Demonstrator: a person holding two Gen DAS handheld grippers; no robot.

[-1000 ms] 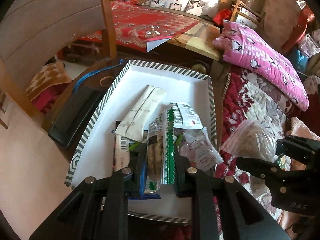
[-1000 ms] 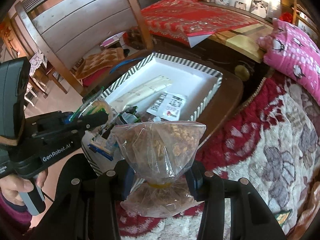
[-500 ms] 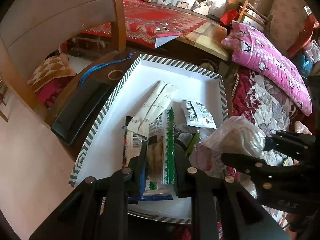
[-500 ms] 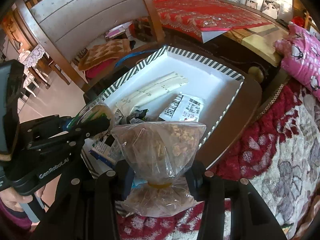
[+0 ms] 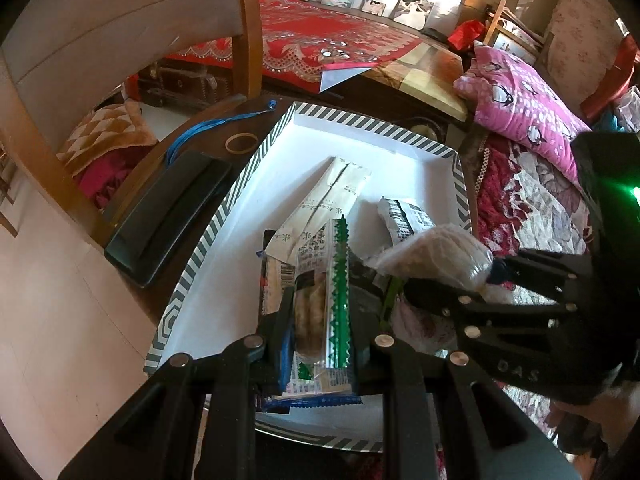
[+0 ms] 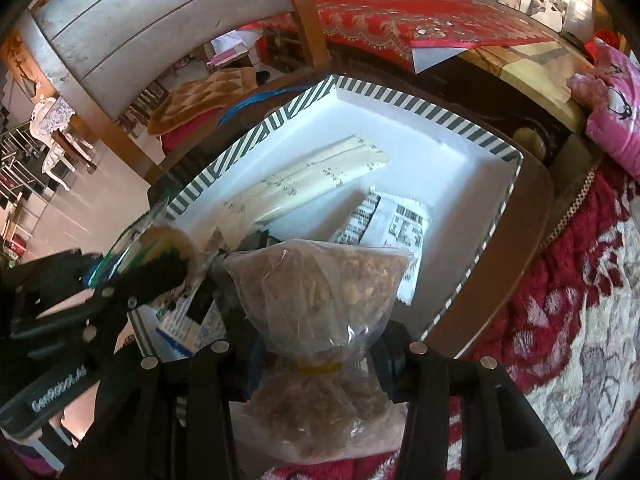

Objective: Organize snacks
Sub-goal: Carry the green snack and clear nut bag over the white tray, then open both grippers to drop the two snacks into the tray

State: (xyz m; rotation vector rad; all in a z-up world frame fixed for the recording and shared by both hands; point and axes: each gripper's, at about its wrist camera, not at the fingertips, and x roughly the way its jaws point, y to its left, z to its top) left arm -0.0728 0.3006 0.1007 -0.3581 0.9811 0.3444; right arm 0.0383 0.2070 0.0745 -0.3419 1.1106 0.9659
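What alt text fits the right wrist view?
The right gripper clamps a clear bag of brown snacks over a striped tray of packets. The left gripper, at left, holds a packet.

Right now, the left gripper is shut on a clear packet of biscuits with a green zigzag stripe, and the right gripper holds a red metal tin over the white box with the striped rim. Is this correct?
One thing is wrong: the right gripper holds no tin but a clear plastic bag of brown snack pieces, tied with a yellow band, as the right wrist view shows. The left gripper is indeed shut on the green-striped biscuit packet, over the striped-rim white box.

Packets' print (image 5: 316,248) too small to read; clear bag's lower end (image 6: 320,420) behind right tool.
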